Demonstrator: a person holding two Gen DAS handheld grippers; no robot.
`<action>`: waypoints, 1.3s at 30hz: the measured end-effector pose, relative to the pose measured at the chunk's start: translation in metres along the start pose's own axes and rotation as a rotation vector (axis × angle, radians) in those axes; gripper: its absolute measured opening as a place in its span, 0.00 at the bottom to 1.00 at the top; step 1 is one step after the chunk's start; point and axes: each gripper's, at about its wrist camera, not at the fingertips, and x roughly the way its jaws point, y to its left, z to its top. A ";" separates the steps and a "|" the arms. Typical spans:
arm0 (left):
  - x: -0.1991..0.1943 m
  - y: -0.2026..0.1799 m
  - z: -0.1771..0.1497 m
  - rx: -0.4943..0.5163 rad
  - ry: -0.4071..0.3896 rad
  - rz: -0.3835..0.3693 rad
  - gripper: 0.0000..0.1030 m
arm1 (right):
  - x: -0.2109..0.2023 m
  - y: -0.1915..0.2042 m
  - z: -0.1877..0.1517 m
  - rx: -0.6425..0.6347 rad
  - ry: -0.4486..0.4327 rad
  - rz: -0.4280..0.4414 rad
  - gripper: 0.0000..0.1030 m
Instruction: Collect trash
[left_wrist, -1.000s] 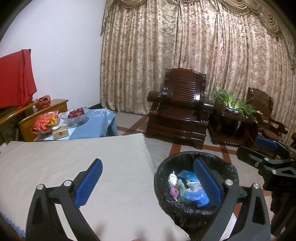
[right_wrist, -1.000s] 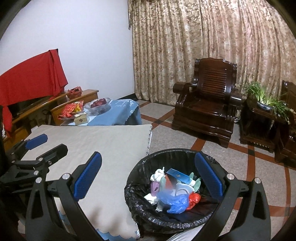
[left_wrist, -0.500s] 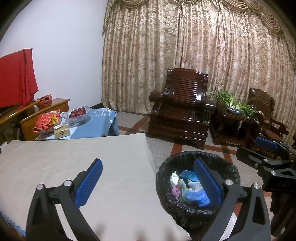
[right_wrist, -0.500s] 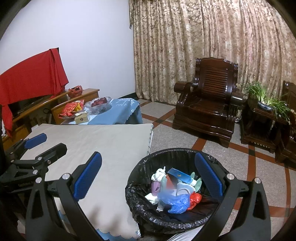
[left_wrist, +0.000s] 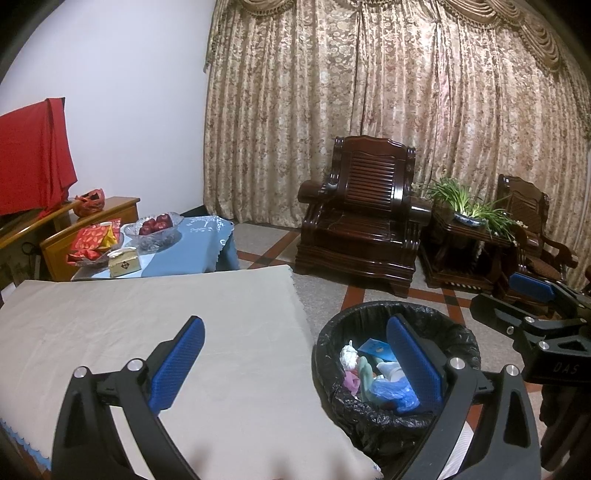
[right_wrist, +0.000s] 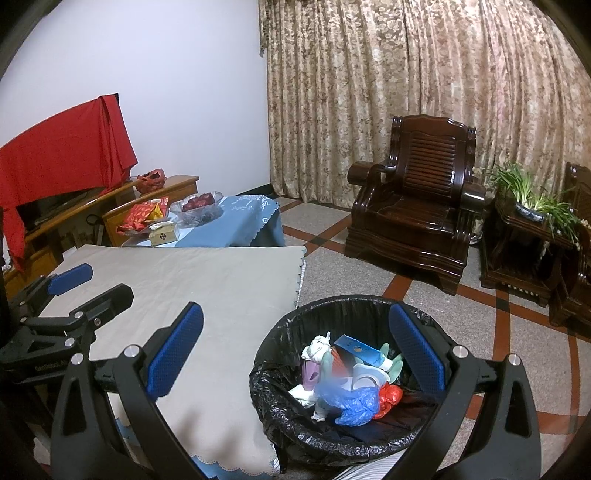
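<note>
Patterned beige curtains (left_wrist: 388, 110) close off the far side of a room floored in speckled stone with red bands, where a dark carved wooden armchair (right_wrist: 417, 195) stands beside a side table bearing a potted green plant (left_wrist: 469, 206). Nearer, a round bin lined with a crinkled black plastic bag (right_wrist: 288, 417) stands on the floor just beside the right edge of a tabletop covered by a smooth beige cloth (left_wrist: 155, 332). Inside the bin lie a crumpled blue plastic bag (right_wrist: 354, 402), a red plastic scrap (right_wrist: 389, 397), white wadded tissue (right_wrist: 316, 347) and a blue card (right_wrist: 360, 350). Left hand-held gripper (left_wrist: 295, 363) and right hand-held gripper (right_wrist: 297, 356) each hang with blue ribbed pads spread wide apart, empty. Beyond the far edge, a blue-draped low table carries a glass bowl of red fruit (left_wrist: 153, 227) and a tissue box (left_wrist: 124, 261).
</note>
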 end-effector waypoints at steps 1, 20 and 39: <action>0.000 0.000 0.000 0.000 0.001 0.000 0.94 | 0.000 0.000 0.000 0.001 -0.001 0.000 0.95; 0.000 0.004 -0.001 -0.003 0.005 0.001 0.94 | 0.004 -0.001 -0.002 -0.001 0.005 0.010 0.95; 0.003 0.007 -0.005 -0.004 0.015 -0.002 0.94 | 0.010 -0.009 -0.013 0.002 0.020 0.012 0.95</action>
